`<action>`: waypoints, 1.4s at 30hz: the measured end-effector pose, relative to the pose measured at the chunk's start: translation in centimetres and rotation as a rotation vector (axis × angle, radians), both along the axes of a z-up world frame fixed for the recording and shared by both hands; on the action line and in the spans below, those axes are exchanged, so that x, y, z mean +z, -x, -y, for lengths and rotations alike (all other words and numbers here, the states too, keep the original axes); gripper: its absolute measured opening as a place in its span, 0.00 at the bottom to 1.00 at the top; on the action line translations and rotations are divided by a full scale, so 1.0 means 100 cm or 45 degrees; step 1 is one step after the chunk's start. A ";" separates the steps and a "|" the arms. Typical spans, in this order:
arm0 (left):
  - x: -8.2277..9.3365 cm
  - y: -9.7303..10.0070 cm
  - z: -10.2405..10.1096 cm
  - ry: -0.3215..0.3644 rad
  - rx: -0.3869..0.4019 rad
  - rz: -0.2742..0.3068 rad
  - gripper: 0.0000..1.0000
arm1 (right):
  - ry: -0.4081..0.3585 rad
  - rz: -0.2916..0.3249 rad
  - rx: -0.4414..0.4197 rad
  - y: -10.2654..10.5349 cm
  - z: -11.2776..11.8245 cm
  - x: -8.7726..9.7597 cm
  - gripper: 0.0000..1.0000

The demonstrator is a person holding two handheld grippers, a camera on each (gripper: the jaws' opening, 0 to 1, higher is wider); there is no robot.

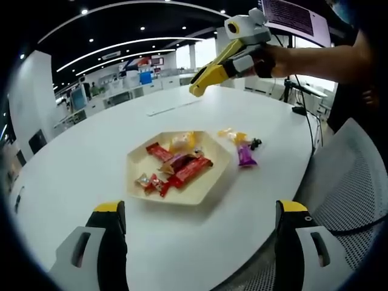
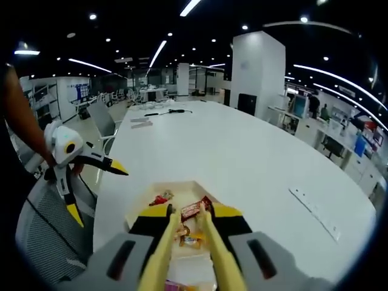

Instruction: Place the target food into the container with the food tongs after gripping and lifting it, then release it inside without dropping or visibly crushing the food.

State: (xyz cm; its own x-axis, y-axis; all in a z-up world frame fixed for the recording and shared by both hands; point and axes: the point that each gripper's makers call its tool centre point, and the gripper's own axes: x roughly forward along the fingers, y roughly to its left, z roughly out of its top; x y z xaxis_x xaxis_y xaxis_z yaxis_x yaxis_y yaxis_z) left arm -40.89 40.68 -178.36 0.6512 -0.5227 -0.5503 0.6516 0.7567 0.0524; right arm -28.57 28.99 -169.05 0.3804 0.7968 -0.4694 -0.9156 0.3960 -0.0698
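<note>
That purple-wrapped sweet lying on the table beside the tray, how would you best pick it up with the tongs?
Pinch the purple sweet across its narrow middle, coming straight down from above. It lies flat and long on the bare table, apart from the tray; closing across its short width leaves room for both tong tips. Squeeze gently, since the wrapper looks soft.

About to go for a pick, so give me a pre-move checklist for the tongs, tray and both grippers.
1. Tongs seated in right gripper: ok, clamped between its jaws.
2. Tong tips empty: ok, nothing hangs from them in the left gripper view.
3. Tray flat on table: ok.
4. Loose candies reachable: ok, beside the tray and apart from it.
5. Left gripper out of the way: ok, open and short of the tray.
6. Which food is the target: cannot tell.
</note>
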 end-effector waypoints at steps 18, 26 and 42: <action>0.002 0.001 0.002 0.013 -0.015 0.004 0.99 | 0.032 0.024 -0.111 0.006 0.066 -0.010 0.26; 0.005 0.000 0.001 0.022 -0.004 0.017 0.99 | 0.021 0.021 -0.193 0.003 0.087 -0.014 0.27; 0.004 0.000 0.001 0.019 -0.008 0.018 0.99 | -0.010 -0.008 -0.320 0.013 0.103 -0.032 0.28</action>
State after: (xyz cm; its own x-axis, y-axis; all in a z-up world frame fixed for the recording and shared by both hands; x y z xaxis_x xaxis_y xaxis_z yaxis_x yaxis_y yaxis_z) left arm -40.87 40.54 -177.94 0.6553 -0.5348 -0.5334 0.6557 0.7534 0.0502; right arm -29.90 18.66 -172.27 0.5640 0.6812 -0.4667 -0.7888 0.6117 -0.0604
